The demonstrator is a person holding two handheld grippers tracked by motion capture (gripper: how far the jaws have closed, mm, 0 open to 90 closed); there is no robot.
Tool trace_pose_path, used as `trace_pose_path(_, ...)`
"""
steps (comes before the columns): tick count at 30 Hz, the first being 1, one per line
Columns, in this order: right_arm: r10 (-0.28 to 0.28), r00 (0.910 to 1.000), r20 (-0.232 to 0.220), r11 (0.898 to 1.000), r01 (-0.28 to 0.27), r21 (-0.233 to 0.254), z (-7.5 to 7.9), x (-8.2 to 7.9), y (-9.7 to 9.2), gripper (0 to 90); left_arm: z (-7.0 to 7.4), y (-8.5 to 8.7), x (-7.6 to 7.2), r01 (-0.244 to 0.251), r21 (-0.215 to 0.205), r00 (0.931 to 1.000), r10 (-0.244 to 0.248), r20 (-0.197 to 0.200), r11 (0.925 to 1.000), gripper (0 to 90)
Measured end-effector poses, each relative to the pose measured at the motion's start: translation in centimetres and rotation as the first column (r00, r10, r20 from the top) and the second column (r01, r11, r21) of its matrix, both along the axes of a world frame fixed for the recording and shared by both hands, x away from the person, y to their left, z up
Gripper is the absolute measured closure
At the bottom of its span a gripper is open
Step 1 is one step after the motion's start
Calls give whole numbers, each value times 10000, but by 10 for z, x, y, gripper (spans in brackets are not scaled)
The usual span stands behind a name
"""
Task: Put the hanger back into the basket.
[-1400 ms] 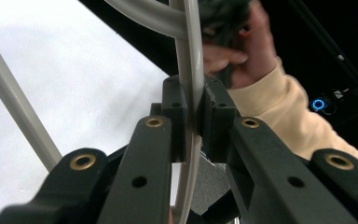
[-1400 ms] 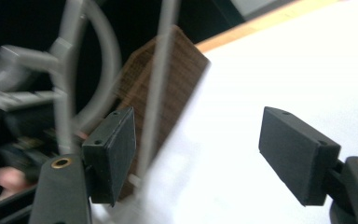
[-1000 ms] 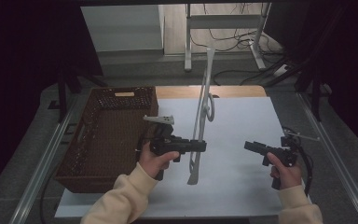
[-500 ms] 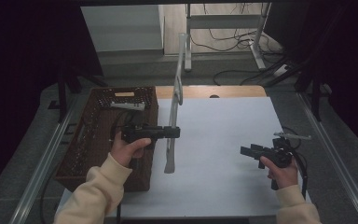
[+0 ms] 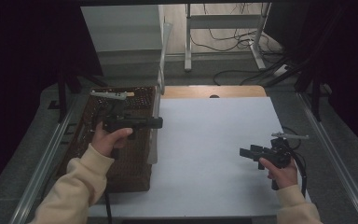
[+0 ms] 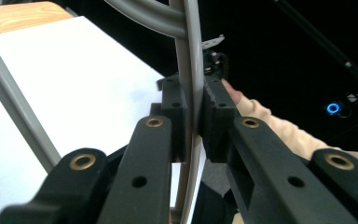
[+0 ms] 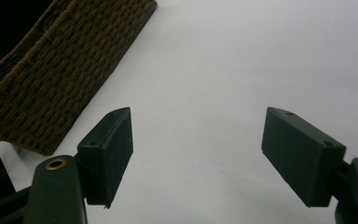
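A grey plastic hanger point(image 5: 154, 140) hangs edge-on and nearly upright over the right rim of the brown wicker basket point(image 5: 130, 172). My left gripper point(image 5: 159, 122) is shut on it at about mid-height. In the left gripper view both jaws press on the hanger's thin grey bar point(image 6: 193, 70), with the gripper point(image 6: 196, 119) tight around it. My right gripper point(image 5: 244, 152) is held low over the white table top at the right, open and with nothing in it. In the right gripper view its jaws stand wide apart point(image 7: 196, 156) above the white surface.
The wicker basket point(image 7: 60, 74) fills the table's left side. The white sheet point(image 5: 214, 140) covers the middle and right. Metal rails point(image 5: 46, 154) run along both table sides. A cable point(image 5: 303, 172) trails from the right gripper. A stand and wires point(image 5: 223, 37) lie on the floor beyond.
My left gripper has carried the hanger leftward, from the table's middle to over the basket's right rim. The right gripper has stayed nearly in place.
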State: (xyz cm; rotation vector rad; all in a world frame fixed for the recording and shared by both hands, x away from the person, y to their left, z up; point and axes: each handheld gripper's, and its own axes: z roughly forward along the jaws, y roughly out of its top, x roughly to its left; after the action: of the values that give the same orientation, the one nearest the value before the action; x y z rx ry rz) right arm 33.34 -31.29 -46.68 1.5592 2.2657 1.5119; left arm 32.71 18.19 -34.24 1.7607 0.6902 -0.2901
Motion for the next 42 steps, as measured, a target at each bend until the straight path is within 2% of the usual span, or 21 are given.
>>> trace_pose_path(6, -132, 9999, 26, 9999, 132, 20, 2, -7, -4, 242, 3, 20, 1, -143, 109, 9999, 144, -31, 9998, 814)
trace_pose_path(11, -279, 9996, -41, 9995, 279, -158, 1, -12, -7, 242, 2, 33, -2, 67, 283, 10000, -65, -42, 9996, 815)
trace_pose_path(17, -333, 9994, 22, 9987, 333, -397, 2, -18, -8, 241, -4, 47, 0, 30, 485, 10000, -26, -74, 9988, 815)
trace_pose_path(21, -290, 9996, -66, 9977, 285, -623, 0, -19, -6, 240, -10, 58, 5, 164, 362, 9996, -155, -251, 9992, 814)
trace_pose_path(25, -290, 9995, -122, 9975, 282, -648, -1, -18, -6, 239, -14, 67, 11, -70, 713, 9999, 81, -148, 9974, 814)
trace_pose_path(27, -246, 9996, -155, 9975, 235, -670, -1, -18, -5, 236, -18, 78, 17, -75, 740, 9995, 98, -309, 9972, 814)
trace_pose_path(32, -246, 9995, -180, 9963, 230, -830, -2, -18, -5, 235, -21, 91, 22, -22, 1090, 9994, 59, -339, 9940, 813)
trace_pose_path(34, -234, 9996, -182, 9956, 216, -909, -3, -17, -4, 235, -22, 98, 24, 148, 1452, 9997, -117, -219, 9893, 812)
trace_pose_path(42, -225, 9995, -207, 9940, 201, -1075, -3, -18, -3, 235, -32, 115, 24, 531, 1868, 9982, -472, -363, 9810, 813)
